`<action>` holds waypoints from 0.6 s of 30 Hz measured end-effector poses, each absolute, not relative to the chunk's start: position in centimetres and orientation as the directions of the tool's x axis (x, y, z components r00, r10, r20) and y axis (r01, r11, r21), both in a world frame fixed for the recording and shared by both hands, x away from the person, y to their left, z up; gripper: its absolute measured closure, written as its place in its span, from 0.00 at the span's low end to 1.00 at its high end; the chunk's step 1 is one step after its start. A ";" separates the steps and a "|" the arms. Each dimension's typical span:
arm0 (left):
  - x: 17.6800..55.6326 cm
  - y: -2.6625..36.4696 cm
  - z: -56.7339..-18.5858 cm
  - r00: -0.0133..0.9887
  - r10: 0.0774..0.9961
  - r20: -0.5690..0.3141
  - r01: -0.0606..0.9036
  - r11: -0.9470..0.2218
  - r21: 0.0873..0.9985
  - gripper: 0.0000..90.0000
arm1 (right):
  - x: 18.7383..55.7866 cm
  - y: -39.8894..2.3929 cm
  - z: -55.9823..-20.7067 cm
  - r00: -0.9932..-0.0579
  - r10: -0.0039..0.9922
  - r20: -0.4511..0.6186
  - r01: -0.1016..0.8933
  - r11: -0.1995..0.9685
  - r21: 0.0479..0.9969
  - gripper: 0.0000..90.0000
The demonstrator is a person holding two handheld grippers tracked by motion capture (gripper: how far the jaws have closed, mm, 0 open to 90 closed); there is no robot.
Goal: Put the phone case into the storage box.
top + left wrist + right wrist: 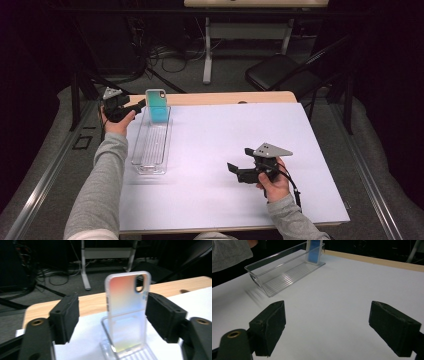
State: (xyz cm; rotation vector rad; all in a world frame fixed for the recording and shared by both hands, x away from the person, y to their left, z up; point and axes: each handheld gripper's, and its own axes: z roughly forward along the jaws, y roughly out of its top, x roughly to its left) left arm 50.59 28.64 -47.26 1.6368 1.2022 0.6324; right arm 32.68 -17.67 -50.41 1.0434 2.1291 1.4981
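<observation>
White-topped bench [225,200] in a dark room, folding chair [280,72] behind. Left gripper [112,315] spread around the phone case [127,310]; right gripper [327,327] spread, empty.

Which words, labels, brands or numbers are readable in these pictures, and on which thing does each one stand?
None. The phone case standing in the clear bin shows only colours and a camera hole, no print. The left gripper, the right gripper and the table bear no lettering.
</observation>
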 end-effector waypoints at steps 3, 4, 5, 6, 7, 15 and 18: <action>50.2 28.4 -47.0 0.400 0.907 -0.130 0.402 -0.046 0.914 0.22 | 32.6 -17.6 -50.4 -0.678 0.723 0.136 0.372 0.177 0.911 0.15; 50.0 28.2 -46.9 0.406 0.904 -0.132 0.400 -0.046 0.915 0.22 | 32.6 -17.6 -50.4 -0.677 0.723 0.136 0.372 0.178 0.911 0.15; 49.9 28.1 -46.8 0.411 0.902 -0.132 0.398 -0.047 0.916 0.21 | 32.6 -17.6 -50.4 -0.678 0.722 0.136 0.372 0.177 0.911 0.15; 49.8 28.0 -46.7 0.416 0.900 -0.127 0.394 -0.052 0.918 0.20 | 32.6 -17.6 -50.4 -0.678 0.722 0.135 0.371 0.178 0.911 0.15; 49.7 27.8 -46.6 0.421 0.898 -0.125 0.390 -0.055 0.919 0.19 | 32.6 -17.6 -50.4 -0.678 0.722 0.136 0.371 0.176 0.912 0.15; 49.0 26.6 -46.0 0.457 0.881 -0.125 0.390 -0.072 0.918 0.17 | 32.4 -17.6 -50.3 -0.678 0.721 0.141 0.369 0.168 0.914 0.14; 48.8 26.0 -45.8 0.461 0.879 -0.120 0.398 -0.083 0.914 0.17 | 32.4 -17.7 -50.2 -0.679 0.721 0.140 0.369 0.169 0.914 0.12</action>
